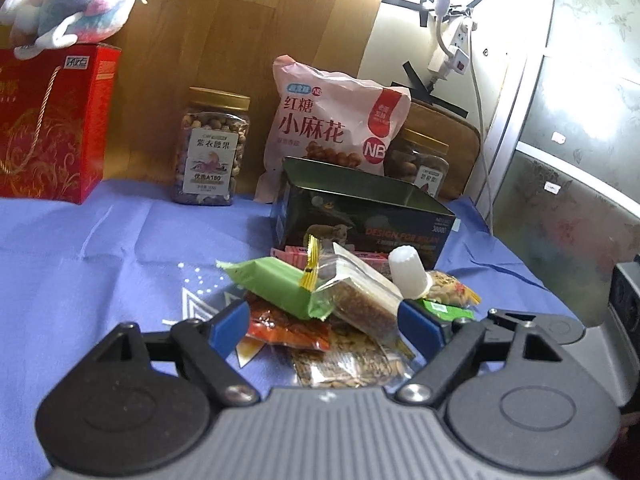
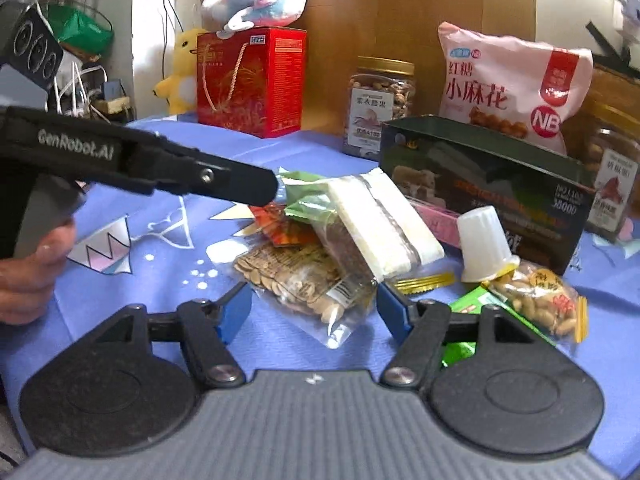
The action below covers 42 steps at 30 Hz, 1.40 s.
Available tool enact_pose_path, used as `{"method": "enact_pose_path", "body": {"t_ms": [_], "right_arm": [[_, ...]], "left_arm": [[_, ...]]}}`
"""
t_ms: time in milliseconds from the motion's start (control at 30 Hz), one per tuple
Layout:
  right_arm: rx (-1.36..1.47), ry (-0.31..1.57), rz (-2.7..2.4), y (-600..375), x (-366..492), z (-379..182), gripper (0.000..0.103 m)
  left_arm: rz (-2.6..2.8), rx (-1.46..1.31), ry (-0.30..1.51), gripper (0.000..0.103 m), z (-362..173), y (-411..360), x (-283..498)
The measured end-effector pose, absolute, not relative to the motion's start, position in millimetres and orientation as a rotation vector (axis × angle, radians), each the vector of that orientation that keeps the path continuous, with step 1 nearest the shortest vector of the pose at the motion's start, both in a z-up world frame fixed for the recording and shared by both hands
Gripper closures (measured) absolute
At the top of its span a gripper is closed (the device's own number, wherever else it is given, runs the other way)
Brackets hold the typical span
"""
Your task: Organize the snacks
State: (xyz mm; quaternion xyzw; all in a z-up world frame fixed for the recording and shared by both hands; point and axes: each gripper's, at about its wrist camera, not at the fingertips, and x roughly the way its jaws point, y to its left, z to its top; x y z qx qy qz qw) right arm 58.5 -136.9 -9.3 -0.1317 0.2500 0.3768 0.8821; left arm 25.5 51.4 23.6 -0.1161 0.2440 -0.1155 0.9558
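Both tools open over snack pile on blue-cloth counter (image 1: 80, 240).

L tool (image 1: 326, 320): jaws apart, nothing gripped; green wrapper (image 1: 276, 286), clear pack w/ brown bar (image 1: 360, 292) and orange packet (image 1: 288, 330) lie between/ahead of tips. R tool (image 2: 314, 306): jaws wide, not gripping; bag of pale seeds (image 2: 296, 276) sits between tips, on cloth. Pile just in front of open dark tin box (image 2: 488, 184); white jelly cup (image 2: 482, 244) upside down beside box, peanut bag (image 2: 540, 296) near it. Behind: nut jar (image 1: 212, 148), pink snack bag (image 1: 336, 120), red gift box (image 1: 48, 120) w/ plush toy (image 1: 76, 4) on top. Hand (image 2: 28, 276) on L tool's handle, seen in R view.
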Motion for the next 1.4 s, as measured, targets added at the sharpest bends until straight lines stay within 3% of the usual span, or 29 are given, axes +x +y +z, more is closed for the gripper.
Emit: {"method": "enact_pose_path", "body": {"t_ms": [133, 167, 200, 233, 267, 300, 667, 733, 767, 800, 833, 933, 1000, 1067, 1133, 1167, 1200, 1233, 1267, 1300, 1400], "right_arm": [[-0.273, 0.552, 0.76, -135, 63, -16, 0.03], [-0.271, 0.551, 0.764, -135, 62, -17, 0.037], [-0.272, 0.542, 0.779, -136, 59, -15, 0.056], [-0.275, 0.538, 0.803, -135, 57, -14, 0.066], [-0.278, 0.531, 0.825, -135, 52, -13, 0.09], [-0.291, 0.516, 0.828, -134, 47, -12, 0.101], [-0.272, 0.488, 0.891, -140, 32, -9, 0.097], [-0.223, 0.49, 0.855, -148, 40, -7, 0.09], [-0.199, 0.491, 0.832, -152, 44, -6, 0.077], [-0.179, 0.492, 0.805, -155, 49, -6, 0.058], [-0.163, 0.495, 0.779, -158, 53, -7, 0.052], [-0.145, 0.523, 0.75, -158, 68, -8, 0.048], [-0.145, 0.551, 0.753, -154, 79, -11, 0.036], [-0.156, 0.587, 0.74, -147, 90, -15, 0.033], [-0.165, 0.585, 0.737, -142, 96, -16, 0.033], [-0.171, 0.564, 0.747, -141, 97, -17, 0.039], [-0.165, 0.562, 0.754, -139, 100, -17, 0.057], [-0.148, 0.564, 0.764, -141, 101, -17, 0.063], [-0.13, 0.571, 0.777, -142, 102, -16, 0.085], [-0.122, 0.569, 0.781, -142, 102, -16, 0.091], [-0.148, 0.546, 0.781, -140, 93, -14, 0.095]], "left_arm": [[-0.251, -0.223, 0.497, 0.02, 23, 50, 23], [-0.255, -0.219, 0.502, 0.02, 22, 50, 23], [-0.26, -0.217, 0.508, 0.02, 21, 49, 22], [-0.264, -0.216, 0.513, 0.02, 20, 48, 21], [-0.27, -0.215, 0.518, 0.02, 19, 48, 21], [-0.276, -0.217, 0.523, 0.02, 18, 48, 20], [-0.275, -0.261, 0.547, 0.02, 16, 58, 8], [-0.275, -0.274, 0.553, 0.02, 16, 60, 9], [-0.277, -0.281, 0.557, 0.02, 15, 60, 10], [-0.279, -0.284, 0.56, 0.02, 15, 60, 11], [-0.28, -0.287, 0.563, 0.02, 14, 60, 12], [-0.282, -0.288, 0.571, 0.02, 11, 58, 15], [-0.281, -0.289, 0.575, 0.02, 9, 58, 16], [-0.279, -0.289, 0.575, 0.02, 9, 59, 15], [-0.275, -0.293, 0.574, 0.02, 9, 61, 15], [-0.272, -0.295, 0.575, 0.02, 9, 62, 15], [-0.269, -0.298, 0.577, 0.02, 9, 63, 16], [-0.266, -0.299, 0.578, 0.02, 8, 64, 16], [-0.264, -0.302, 0.581, 0.02, 8, 64, 17], [-0.262, -0.303, 0.583, 0.02, 7, 65, 17], [-0.262, -0.305, 0.586, 0.02, 7, 64, 18]]}}
